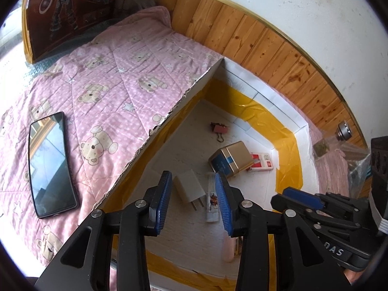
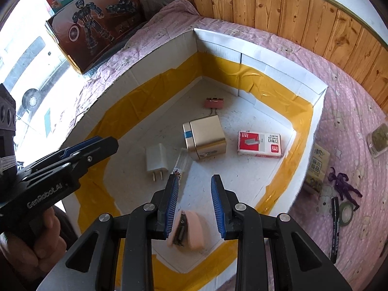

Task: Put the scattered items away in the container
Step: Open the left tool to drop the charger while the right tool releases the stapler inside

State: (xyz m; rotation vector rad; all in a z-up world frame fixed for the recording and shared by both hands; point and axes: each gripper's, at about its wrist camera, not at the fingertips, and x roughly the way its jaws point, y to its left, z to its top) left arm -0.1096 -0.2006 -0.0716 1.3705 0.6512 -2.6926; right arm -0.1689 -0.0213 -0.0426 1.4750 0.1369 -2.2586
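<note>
- The bed (image 1: 101, 89) under its pink bear quilt carries everything; a toy box (image 2: 94, 29) stands at its far end.
- The container (image 2: 218, 48), a white open box lined with yellow tape, sits on the bed by the wood panelling.
- On the container's floor lie a gold tin (image 2: 206, 138), a red staple box (image 2: 259, 144), a white charger (image 2: 156, 160), a clear tube (image 2: 181, 162), a binder clip (image 2: 213, 103) and a pink stapler (image 2: 189, 232).
- A phone (image 1: 49, 165) lies on the quilt, left of the container.
- A marker (image 2: 335, 228), a tape roll (image 2: 345, 213), a purple figure (image 2: 344, 186) and a packet (image 2: 317, 167) lie on the quilt to its right.
- My left gripper (image 1: 191, 189) hangs over the container, jaws apart with nothing between them.
- My right gripper (image 2: 195, 189) hangs above the stapler, jaws apart, gripping nothing.
</note>
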